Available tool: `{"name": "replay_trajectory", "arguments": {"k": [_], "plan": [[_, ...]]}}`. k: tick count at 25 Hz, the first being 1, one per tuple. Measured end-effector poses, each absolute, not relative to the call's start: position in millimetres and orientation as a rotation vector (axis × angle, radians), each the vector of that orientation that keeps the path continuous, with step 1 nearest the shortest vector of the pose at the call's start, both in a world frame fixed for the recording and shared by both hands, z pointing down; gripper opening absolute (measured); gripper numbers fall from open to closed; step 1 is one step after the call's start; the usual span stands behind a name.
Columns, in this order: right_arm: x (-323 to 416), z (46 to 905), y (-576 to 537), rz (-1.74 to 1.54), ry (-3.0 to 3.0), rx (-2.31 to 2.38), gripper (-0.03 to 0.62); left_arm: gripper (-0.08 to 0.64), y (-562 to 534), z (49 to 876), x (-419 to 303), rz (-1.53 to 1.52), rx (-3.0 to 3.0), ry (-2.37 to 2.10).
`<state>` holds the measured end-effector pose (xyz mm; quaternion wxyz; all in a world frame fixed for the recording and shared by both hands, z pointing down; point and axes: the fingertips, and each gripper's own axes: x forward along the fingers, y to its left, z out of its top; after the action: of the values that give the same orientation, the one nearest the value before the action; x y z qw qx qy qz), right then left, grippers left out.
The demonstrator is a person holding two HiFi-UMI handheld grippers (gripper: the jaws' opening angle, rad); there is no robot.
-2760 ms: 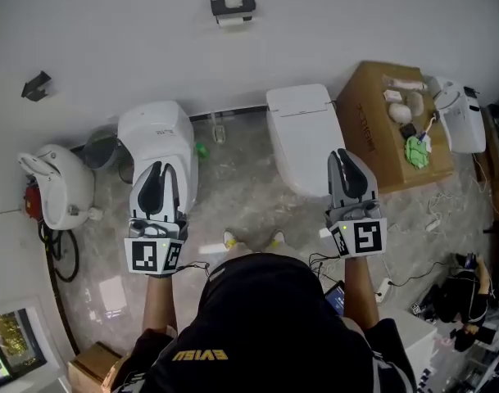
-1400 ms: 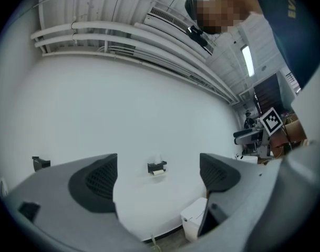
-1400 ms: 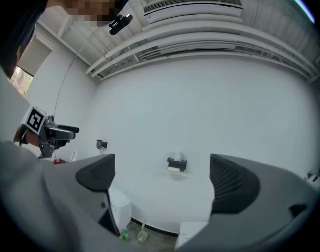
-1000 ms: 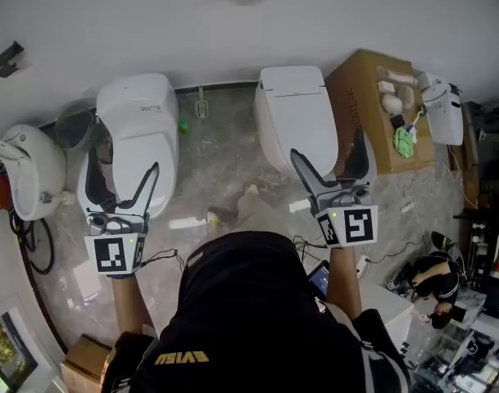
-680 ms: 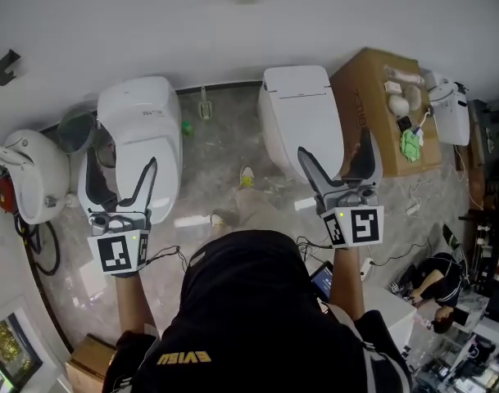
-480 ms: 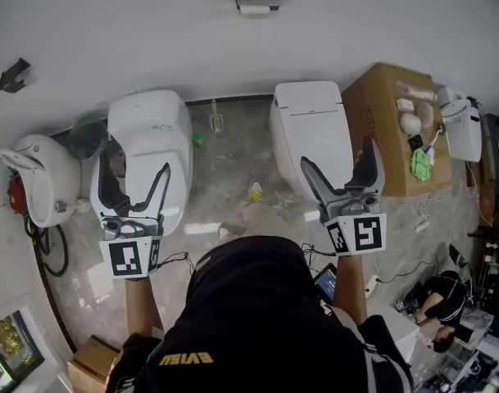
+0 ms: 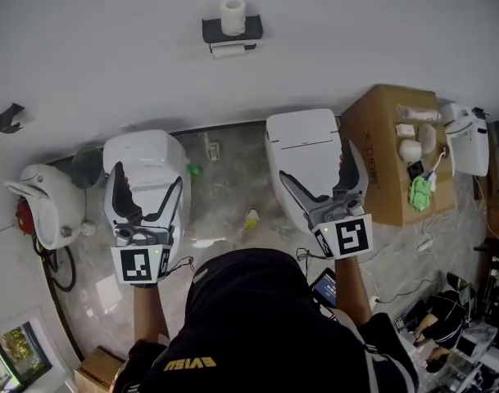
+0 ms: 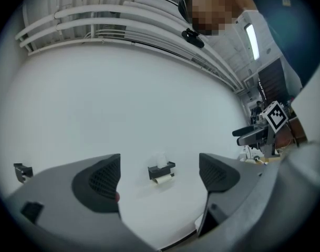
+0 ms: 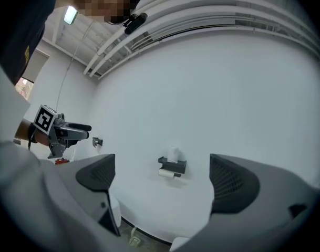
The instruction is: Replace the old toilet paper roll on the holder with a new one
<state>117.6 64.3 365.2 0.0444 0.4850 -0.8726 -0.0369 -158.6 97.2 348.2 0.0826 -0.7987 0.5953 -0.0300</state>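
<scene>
A black toilet paper holder (image 7: 232,33) is fixed on the white wall. A full white roll (image 7: 233,15) stands upright on its top shelf, and a thin, nearly used-up roll (image 7: 230,51) hangs on the bar beneath. The same holder (image 8: 162,169) appears between the jaws in the left gripper view, and again as the holder (image 9: 173,165) in the right gripper view, far off in both. My left gripper (image 7: 147,200) is open and empty over the left toilet. My right gripper (image 7: 321,179) is open and empty over the right toilet.
Two white toilets stand below the wall, the left toilet (image 7: 147,158) and the right toilet (image 7: 302,142). A cardboard box (image 7: 392,150) holding small items stands at the right. A white appliance (image 7: 46,203) sits at the left. A black wall hook (image 7: 12,117) is mounted at the far left.
Both grippers have opened from shut and moved up toward the wall. The view has shifted, so the holder now sits lower in the head view with the full roll fully visible.
</scene>
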Motion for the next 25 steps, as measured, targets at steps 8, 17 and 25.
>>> {"name": "replay_trajectory", "arguments": {"k": [8,17,25], "plan": [[130,385,5,0.017,-2.736,1.43,0.551,0.476,47,363,-143,-0.148,-2.394,1.818],[119,386,-53,0.005,-2.717,1.459,0.551,0.476,-29,368,-153,-0.046,-2.439,1.803],[88,396,-91,0.016,-2.684,1.44,0.551,0.476,-75,385,-164,-0.03,-2.541,1.735]]}}
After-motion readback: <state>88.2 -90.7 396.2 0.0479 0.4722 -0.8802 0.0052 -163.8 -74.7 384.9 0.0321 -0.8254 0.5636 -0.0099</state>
